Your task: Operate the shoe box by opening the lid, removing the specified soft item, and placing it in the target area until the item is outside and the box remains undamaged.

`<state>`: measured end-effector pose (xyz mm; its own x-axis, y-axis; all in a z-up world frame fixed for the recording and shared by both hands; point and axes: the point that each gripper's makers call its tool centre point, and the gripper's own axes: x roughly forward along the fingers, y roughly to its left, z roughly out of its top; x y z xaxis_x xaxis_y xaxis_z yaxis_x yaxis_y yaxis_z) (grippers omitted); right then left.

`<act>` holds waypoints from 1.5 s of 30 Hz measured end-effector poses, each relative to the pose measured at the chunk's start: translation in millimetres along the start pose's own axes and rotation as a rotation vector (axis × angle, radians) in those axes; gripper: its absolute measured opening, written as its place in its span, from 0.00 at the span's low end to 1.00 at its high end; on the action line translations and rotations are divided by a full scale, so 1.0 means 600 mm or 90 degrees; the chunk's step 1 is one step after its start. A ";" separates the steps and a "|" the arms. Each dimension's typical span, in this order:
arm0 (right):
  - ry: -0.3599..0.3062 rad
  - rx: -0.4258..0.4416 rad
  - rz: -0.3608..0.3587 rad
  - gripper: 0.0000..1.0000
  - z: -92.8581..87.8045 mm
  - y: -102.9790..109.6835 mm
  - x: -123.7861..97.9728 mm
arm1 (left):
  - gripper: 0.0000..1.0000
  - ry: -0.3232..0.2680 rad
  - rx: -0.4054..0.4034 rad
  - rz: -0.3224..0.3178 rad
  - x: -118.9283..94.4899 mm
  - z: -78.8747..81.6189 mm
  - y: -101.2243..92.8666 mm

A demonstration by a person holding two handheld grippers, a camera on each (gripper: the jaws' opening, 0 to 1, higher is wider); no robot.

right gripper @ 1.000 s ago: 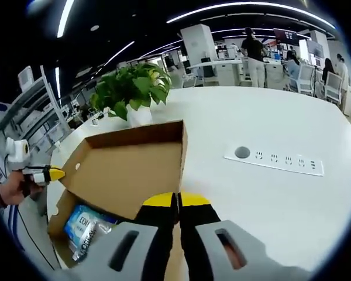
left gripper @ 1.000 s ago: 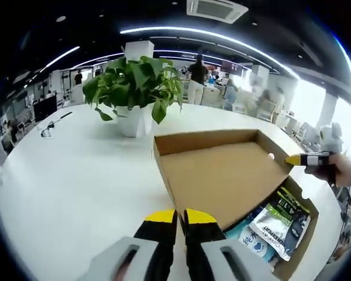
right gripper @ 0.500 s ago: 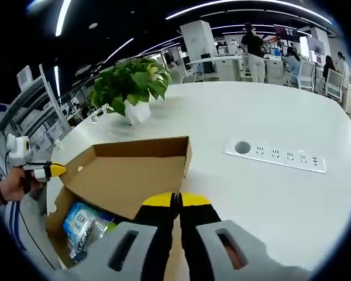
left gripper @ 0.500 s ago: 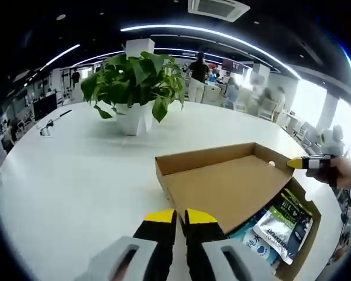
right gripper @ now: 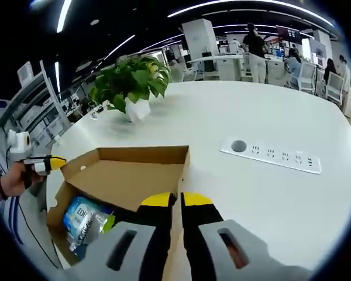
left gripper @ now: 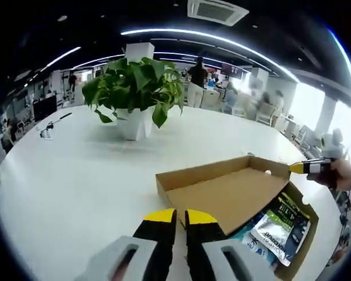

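While the shoe box (left gripper: 292, 240) sits open on the white counter (left gripper: 76, 175), its brown lid (left gripper: 222, 190) stands folded back on its hinge, leaning low over the far side of the box with its inner face turned up. In the left gripper view the left hand-held gripper (left gripper: 180, 218) rises from the bottom edge, its yellow-tipped jaws pressed together with only a thin dark seam between them and nothing caught in them; the near edge of the lid lies just beyond the tips. Inside the box lie soft packets (left gripper: 275, 225), one green and white, others blue and white, crowded against the right wall. At the right of that view a hand holds the other gripper, whose yellow tip sits close to the lid's far corner.

In the right gripper view the right hand-held gripper (right gripper: 175, 202) also shows its jaws closed against each other, empty, just at the lid's (right gripper: 128, 172) near edge. The box (right gripper: 61, 202) opens to the left, with a blue and white packet (right gripper: 82, 219) and a bit of green visible inside. A potted plant (right gripper: 131, 82) in a white pot stands farther back on the counter (right gripper: 269, 205), and a white socket strip (right gripper: 272, 155) is set flat in the counter to the right, well apart from the box.
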<state>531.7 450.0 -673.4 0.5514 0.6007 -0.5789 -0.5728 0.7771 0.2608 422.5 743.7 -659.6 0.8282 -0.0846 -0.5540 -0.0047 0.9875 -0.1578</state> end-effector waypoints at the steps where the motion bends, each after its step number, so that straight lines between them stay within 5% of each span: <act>1: 0.000 0.001 -0.001 0.05 0.000 -0.002 -0.005 | 0.06 0.000 0.003 0.000 -0.004 -0.001 -0.001; 17: 0.003 0.003 0.005 0.10 -0.053 0.015 -0.084 | 0.16 -0.005 -0.020 -0.022 -0.074 -0.046 -0.029; 24: 0.002 0.014 0.025 0.15 -0.093 0.034 -0.122 | 0.19 -0.016 -0.028 -0.069 -0.107 -0.064 -0.079; 35: -0.001 0.025 0.029 0.19 -0.145 0.043 -0.165 | 0.19 0.008 -0.019 -0.117 -0.129 -0.109 -0.138; 45: 0.001 0.045 0.021 0.18 -0.181 0.044 -0.188 | 0.19 0.022 -0.002 -0.138 -0.130 -0.120 -0.159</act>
<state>388.2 382.3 -685.0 0.5314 0.6265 -0.5703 -0.5467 0.7678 0.3341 317.9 646.4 -660.1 0.7905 -0.2990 -0.5346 0.1694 0.9454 -0.2783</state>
